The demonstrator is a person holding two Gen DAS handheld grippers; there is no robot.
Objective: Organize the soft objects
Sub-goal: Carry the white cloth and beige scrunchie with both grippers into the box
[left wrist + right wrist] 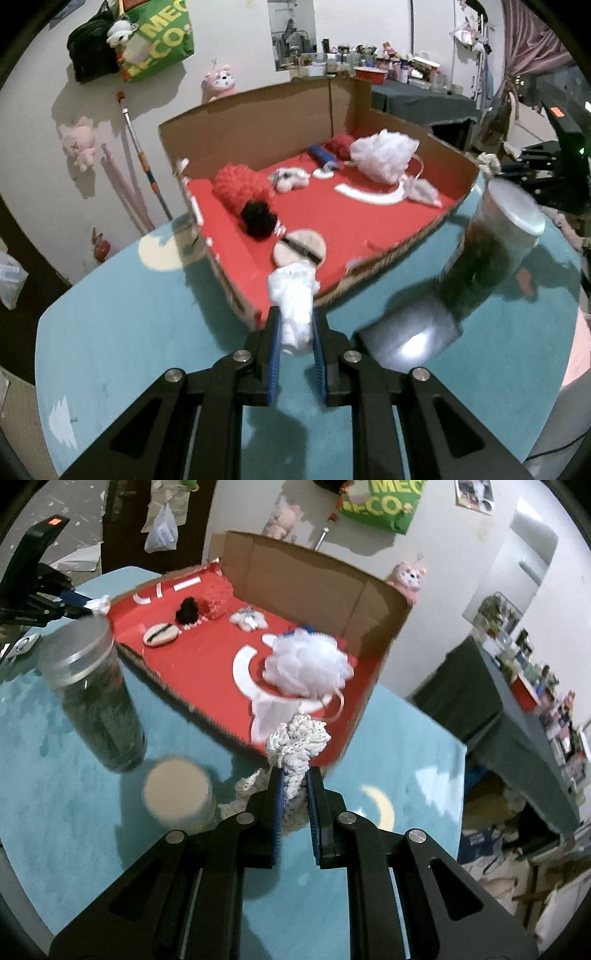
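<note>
Teal table [55, 738], knotted white rope [295, 742]

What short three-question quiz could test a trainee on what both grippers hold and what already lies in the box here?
1. True or false: the left gripper is shut on a crumpled white soft wad.
2. What does the right gripper hold: A) fluffy white mesh bath pouf, B) knotted white cotton rope, C) lidded glass jar?
3. Fill in: the pouf lies inside the open cardboard box with the ____ floor.

Key: 1 true; 2 B; 3 red.
</note>
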